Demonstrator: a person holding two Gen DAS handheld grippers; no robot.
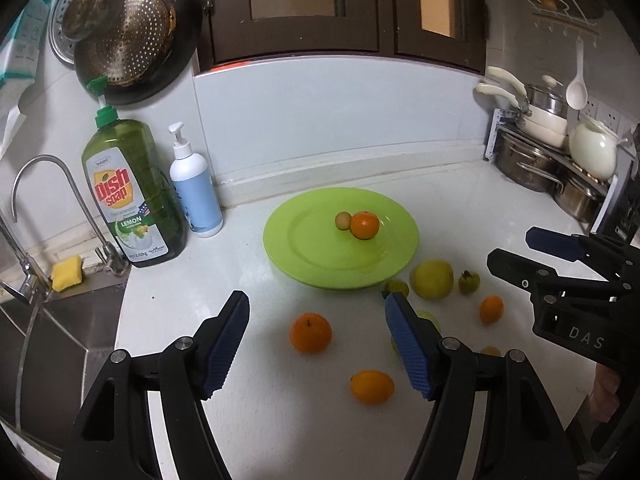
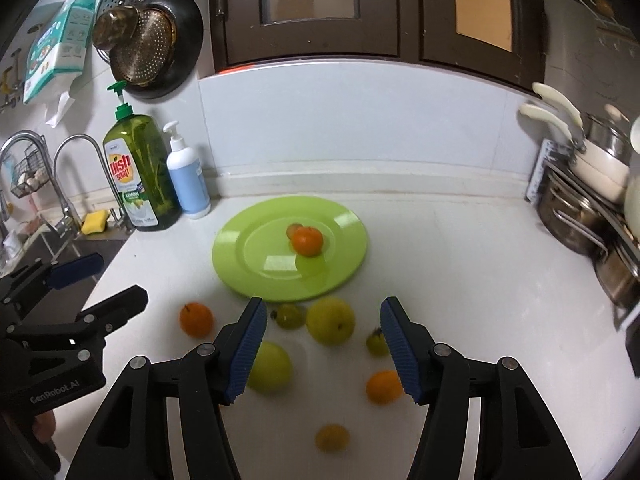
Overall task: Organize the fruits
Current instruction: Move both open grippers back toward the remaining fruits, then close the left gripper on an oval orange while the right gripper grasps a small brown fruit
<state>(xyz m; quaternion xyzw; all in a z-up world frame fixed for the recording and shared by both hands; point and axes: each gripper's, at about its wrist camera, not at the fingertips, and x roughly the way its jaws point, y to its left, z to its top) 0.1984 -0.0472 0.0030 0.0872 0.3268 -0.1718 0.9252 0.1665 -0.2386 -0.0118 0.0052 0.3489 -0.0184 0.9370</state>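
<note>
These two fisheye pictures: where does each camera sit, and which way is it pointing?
Left wrist: rides the left gripper, facing the counter and wall; its own open fingers show, with the right gripper alongside.
Right wrist: rides the right gripper, facing likewise; its own open fingers show, with the left gripper at the left edge.
Shared: green plate, scattered fruit, dish soap bottle.

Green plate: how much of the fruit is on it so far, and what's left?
Done: an orange and a small greenish fruit sit on the green plate. In hand: nothing; left gripper and right gripper are open and empty. Left: the other fruits on the counter, including a large orange.
</note>
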